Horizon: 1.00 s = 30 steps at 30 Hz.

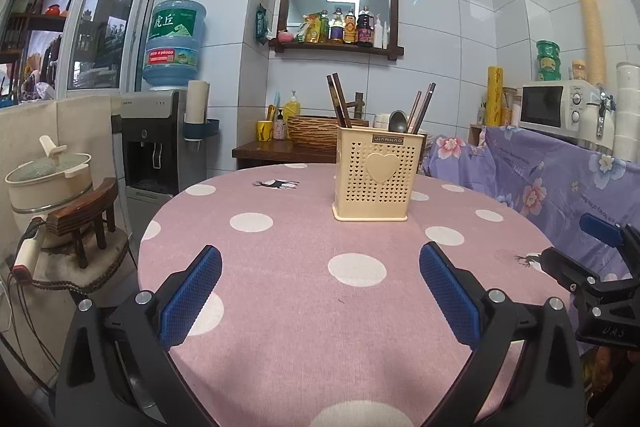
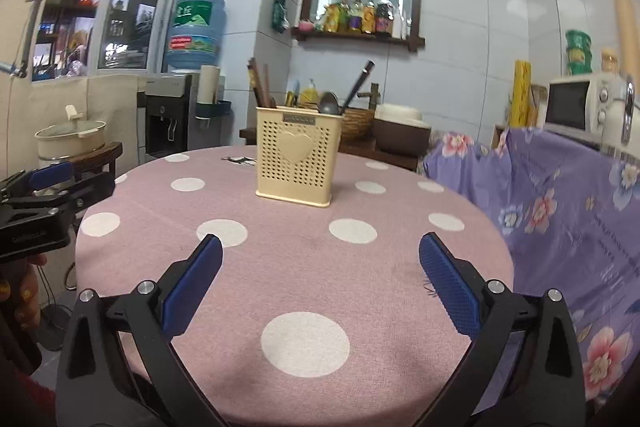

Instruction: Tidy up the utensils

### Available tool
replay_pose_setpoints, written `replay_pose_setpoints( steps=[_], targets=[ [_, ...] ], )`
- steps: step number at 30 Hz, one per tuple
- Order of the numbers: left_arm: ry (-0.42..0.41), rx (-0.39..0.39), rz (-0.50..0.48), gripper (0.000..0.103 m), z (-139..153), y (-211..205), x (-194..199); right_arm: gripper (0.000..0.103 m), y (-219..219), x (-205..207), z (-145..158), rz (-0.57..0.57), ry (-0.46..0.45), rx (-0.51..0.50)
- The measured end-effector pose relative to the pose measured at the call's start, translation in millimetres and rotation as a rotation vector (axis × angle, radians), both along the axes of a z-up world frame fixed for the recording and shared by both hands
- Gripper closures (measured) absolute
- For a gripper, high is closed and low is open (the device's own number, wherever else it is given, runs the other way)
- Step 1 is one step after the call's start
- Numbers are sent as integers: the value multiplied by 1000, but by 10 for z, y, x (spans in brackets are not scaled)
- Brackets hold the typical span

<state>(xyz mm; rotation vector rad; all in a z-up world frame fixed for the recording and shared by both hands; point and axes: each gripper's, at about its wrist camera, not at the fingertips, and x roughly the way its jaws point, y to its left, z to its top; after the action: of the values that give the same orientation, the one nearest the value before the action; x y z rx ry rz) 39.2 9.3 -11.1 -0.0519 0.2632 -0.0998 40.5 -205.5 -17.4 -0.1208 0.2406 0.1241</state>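
Cream plastic holder with heart [image 1: 378,175] at 12 o'clock on pink dotted round table [image 1: 304,307], chopsticks [image 1: 340,101] and spoon [image 1: 398,121] inside. Left gripper [image 1: 320,291] and right gripper [image 2: 320,287] spread wide, holding nothing. Risk: light holder tips if bumped.

Round tabletop [image 1: 280,307] wearing pink polka-dot cloth; cream utensil caddy [image 1: 378,179] standing upright on it, sitting toward the tabletop's far edge.
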Motion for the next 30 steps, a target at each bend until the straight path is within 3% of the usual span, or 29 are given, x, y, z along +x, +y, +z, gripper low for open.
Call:
replay_pose_setpoints(
  steps=[30],
  targets=[
    [-2, 9, -5, 5, -3, 48, -86, 6, -91, -8, 117, 21, 4, 87]
  ],
)
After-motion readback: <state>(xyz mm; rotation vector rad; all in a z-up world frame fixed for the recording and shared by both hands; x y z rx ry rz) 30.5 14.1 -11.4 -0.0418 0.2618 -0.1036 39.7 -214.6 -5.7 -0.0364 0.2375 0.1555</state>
